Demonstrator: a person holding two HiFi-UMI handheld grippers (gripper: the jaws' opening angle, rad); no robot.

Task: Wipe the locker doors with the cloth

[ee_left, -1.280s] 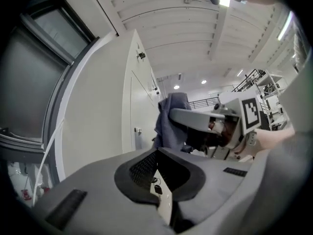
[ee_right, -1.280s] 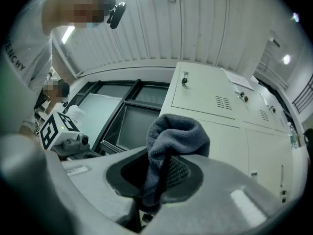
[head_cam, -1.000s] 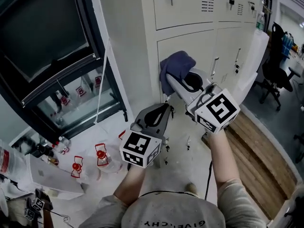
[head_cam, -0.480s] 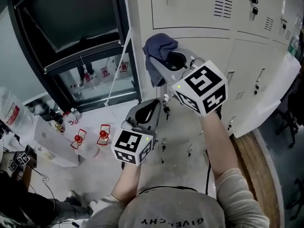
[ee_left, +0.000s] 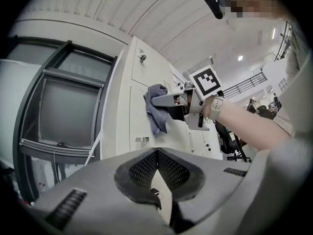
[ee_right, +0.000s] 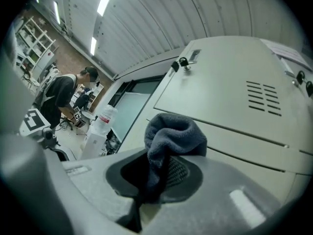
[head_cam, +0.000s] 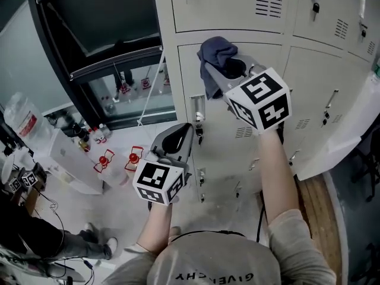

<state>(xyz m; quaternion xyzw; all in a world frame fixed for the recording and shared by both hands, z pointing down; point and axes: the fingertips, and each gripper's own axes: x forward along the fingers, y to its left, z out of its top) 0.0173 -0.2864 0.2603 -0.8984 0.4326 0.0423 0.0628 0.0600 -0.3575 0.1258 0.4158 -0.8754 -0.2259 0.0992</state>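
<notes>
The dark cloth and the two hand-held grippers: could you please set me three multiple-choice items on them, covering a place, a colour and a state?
1. Where is the dark fleece cloth?
A. On the floor.
B. In the right hand-held gripper, up by the cream metal locker doors.
C. On the window frame.

2. What colour is the cloth?
A. Red.
B. Blue-grey.
C. Yellow.

3. How do the jaws of the left hand-held gripper stand?
A. Together, with nothing between them.
B. Shut on the cloth.
C. Wide apart round a bottle.

Answers: B, the right gripper view shows the cloth pinched between its jaws with the doors behind; B, it looks blue-grey in every view; A, the left gripper view shows the jaw tips meeting, empty.
</notes>
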